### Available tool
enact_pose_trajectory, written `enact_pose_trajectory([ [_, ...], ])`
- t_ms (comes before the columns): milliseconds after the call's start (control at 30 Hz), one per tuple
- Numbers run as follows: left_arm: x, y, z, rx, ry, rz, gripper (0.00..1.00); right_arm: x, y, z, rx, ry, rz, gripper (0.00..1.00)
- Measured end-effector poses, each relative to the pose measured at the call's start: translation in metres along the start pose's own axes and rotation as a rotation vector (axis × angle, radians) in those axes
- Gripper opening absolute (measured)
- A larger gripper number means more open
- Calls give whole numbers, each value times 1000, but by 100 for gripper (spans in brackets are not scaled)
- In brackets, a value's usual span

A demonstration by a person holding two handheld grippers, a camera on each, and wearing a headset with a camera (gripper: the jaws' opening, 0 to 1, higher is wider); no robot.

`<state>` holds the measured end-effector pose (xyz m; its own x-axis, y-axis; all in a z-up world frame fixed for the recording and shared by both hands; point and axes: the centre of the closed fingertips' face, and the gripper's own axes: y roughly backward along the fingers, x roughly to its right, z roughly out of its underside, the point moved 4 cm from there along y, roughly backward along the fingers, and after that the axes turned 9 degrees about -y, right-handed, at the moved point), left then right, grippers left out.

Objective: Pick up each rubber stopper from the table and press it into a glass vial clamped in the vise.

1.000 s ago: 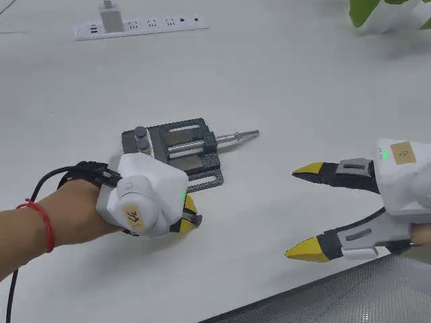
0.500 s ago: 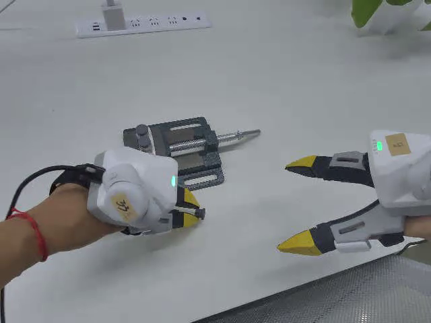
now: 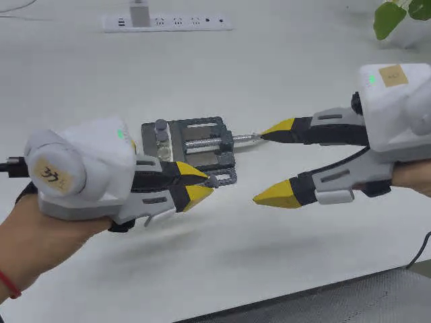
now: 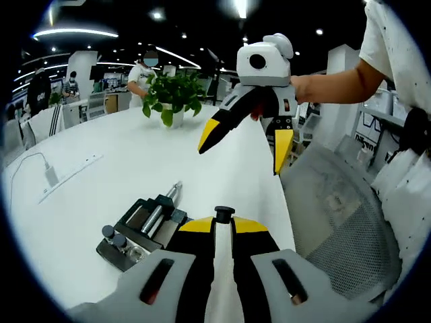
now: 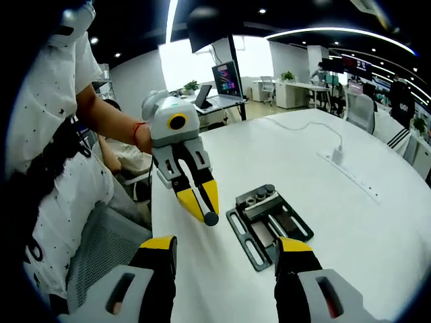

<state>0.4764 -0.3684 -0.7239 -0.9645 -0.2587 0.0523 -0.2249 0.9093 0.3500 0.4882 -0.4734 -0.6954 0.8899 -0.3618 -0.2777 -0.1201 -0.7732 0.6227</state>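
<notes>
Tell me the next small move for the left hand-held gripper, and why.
Probably swing the left hand-held gripper over the vise, above the glass vial that looks uncapped. Its jaws are shut on a rubber stopper, held beside the vise; the right hand-held gripper hangs open nearby.

the left gripper (image 3: 201, 184) pinched a dark rubber stopper (image 3: 211, 180) just in front of the vise (image 3: 202, 149) on the white table (image 3: 283, 81). the right gripper (image 3: 268, 165) hung beside it, jaws spread wide, upper tip near the screw handle (image 3: 244, 138).
</notes>
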Motion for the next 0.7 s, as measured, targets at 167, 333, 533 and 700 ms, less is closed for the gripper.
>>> enact_pose_trajectory([
  [167,-1,16,-19,62,33,-47,5,-11,-9,-28,-25,77,-81,47],
  [333,0,28,-29,98,36,-72,5,-20,-16,-48,-56,133,-155,34],
  [533,1,38,-33,116,26,-89,5,-28,-23,-59,-102,174,-214,24],
  [700,0,43,-37,125,-1,-95,5,-36,-29,-62,-126,192,-255,17],
])
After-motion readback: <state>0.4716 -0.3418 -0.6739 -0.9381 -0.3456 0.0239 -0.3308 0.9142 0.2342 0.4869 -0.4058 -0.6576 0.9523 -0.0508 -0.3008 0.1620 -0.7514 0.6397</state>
